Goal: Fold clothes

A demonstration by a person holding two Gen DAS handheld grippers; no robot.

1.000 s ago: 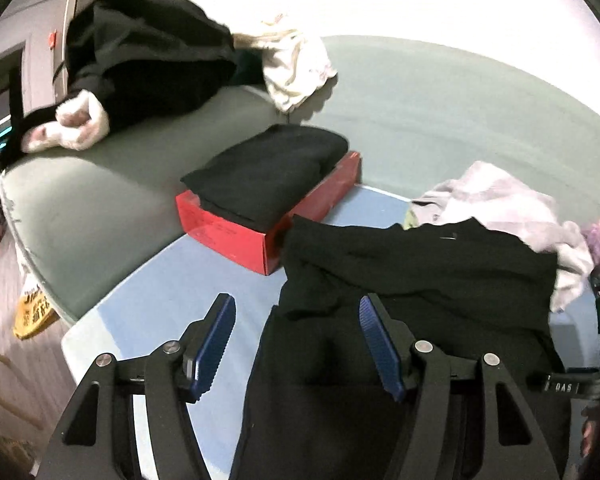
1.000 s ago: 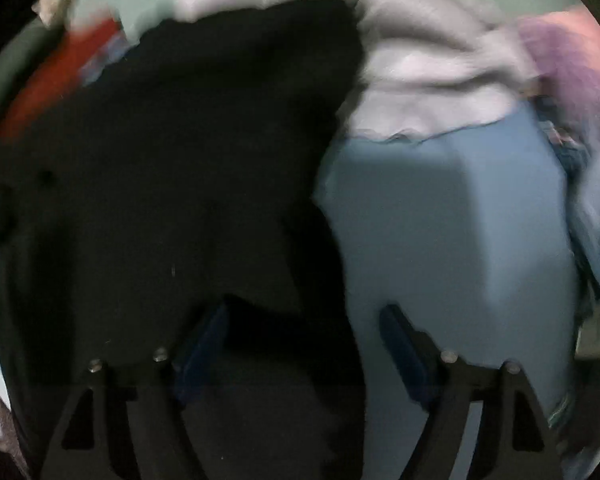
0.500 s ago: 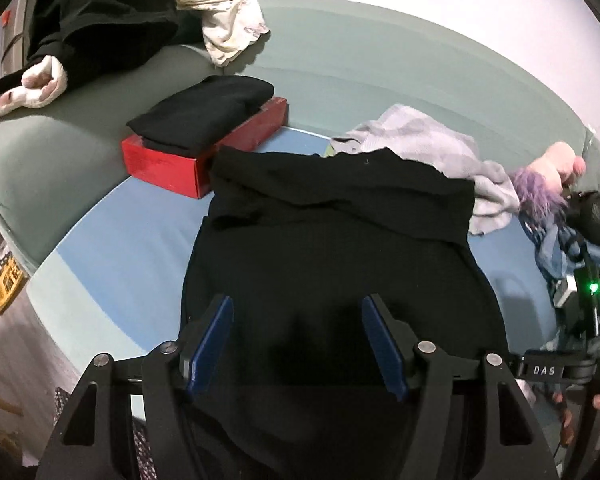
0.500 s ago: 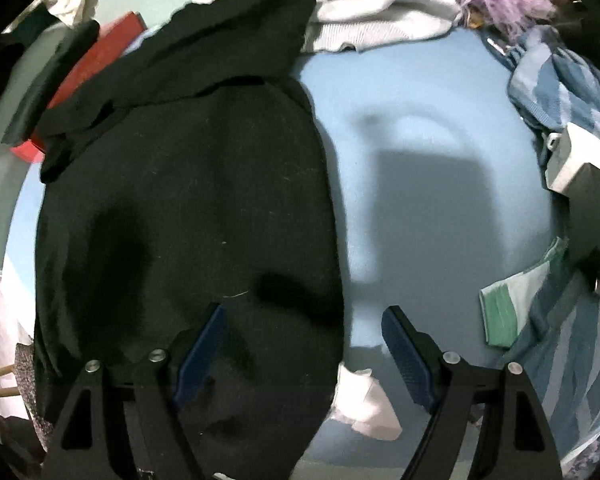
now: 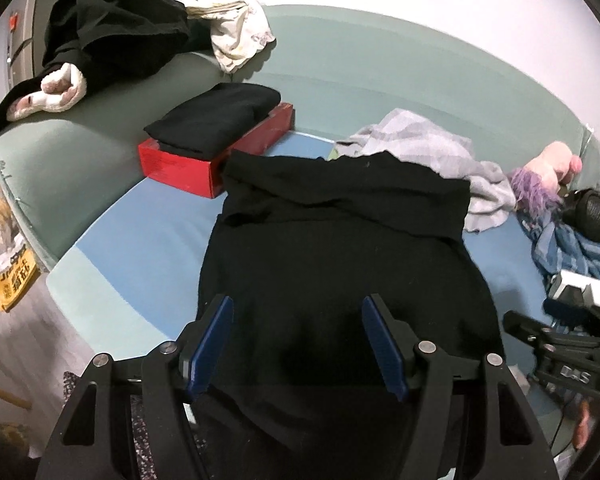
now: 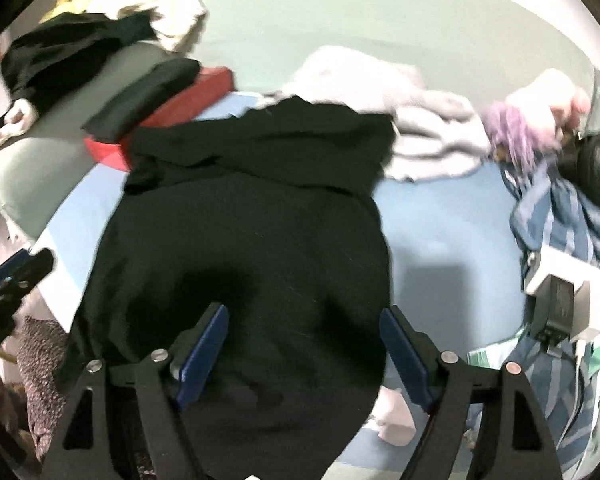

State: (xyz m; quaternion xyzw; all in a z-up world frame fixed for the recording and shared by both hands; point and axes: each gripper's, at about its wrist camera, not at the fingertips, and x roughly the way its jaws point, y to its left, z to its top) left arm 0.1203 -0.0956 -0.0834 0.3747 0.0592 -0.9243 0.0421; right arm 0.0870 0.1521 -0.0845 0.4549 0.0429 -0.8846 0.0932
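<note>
A black garment (image 5: 340,248) lies spread flat on the blue bed sheet (image 5: 148,232), its far end folded back on itself. It fills the middle of the right wrist view too, as the black garment (image 6: 252,220). My left gripper (image 5: 296,340) hovers over its near part, jaws wide open, nothing between the blue pads. My right gripper (image 6: 302,344) also stands open above the garment's near right part, empty. The right gripper's body (image 5: 560,344) shows at the right edge of the left wrist view. A folded black garment (image 5: 216,120) rests on a red box (image 5: 204,160).
A grey garment (image 5: 428,148) is bunched beyond the black one. A blue striped cloth (image 6: 560,216) and a white charger block (image 6: 556,280) lie at the right. A purple-haired plush toy (image 5: 540,176) sits far right. Dark and cream clothes (image 5: 140,28) are heaped on the green cushion.
Both grippers pulled back from the garment; the right one rose and tilted up, so the far bed and box came into its view. Both stayed open and empty.
</note>
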